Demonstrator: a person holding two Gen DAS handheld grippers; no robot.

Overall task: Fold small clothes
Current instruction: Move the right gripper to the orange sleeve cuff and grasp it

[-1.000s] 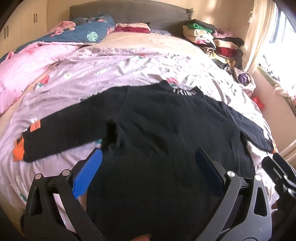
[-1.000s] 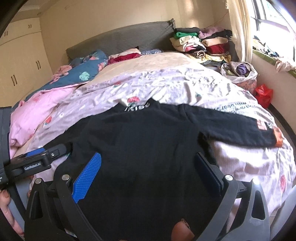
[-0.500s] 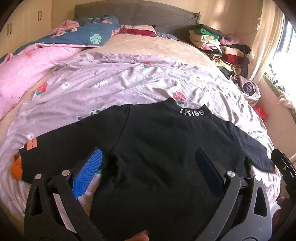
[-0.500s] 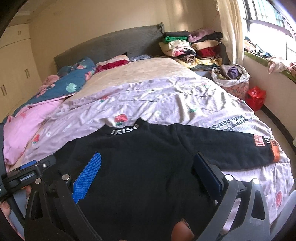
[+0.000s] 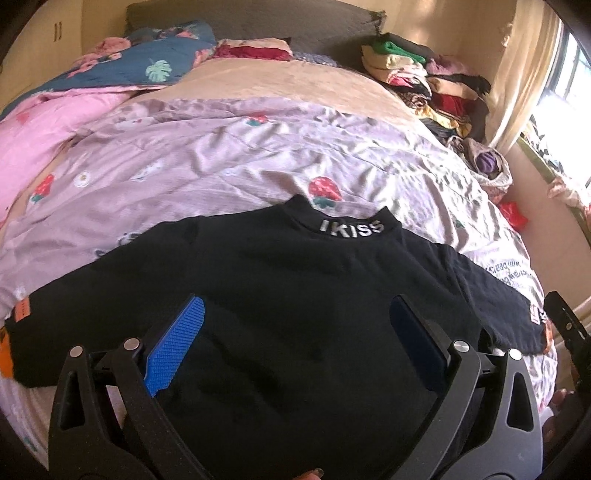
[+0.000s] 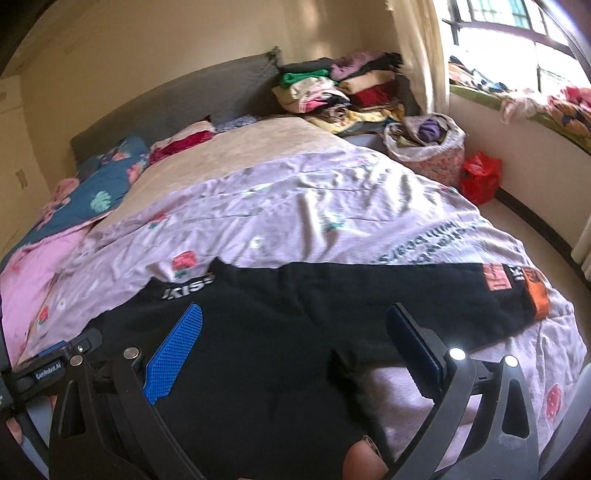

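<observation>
lying flat on the lilac strawberry-print quilt [image 5: 229,155], your black long-sleeved "ikiss" top [image 5: 295,295] spreads both sleeves; your left gripper [image 5: 295,347] and right gripper [image 6: 291,347] hover over its hem, jaws wide, holding nothing.

Black long-sleeved knit top [image 5: 295,288]: spread flat on the lilac printed duvet [image 5: 229,155], collar toward the grey padded headboard [image 5: 251,22], sleeves out to either side. Stack of folded clothes [image 6: 332,88]: far right corner, beside headboard. Pink quilt [image 5: 33,129]: left of duvet.
</observation>
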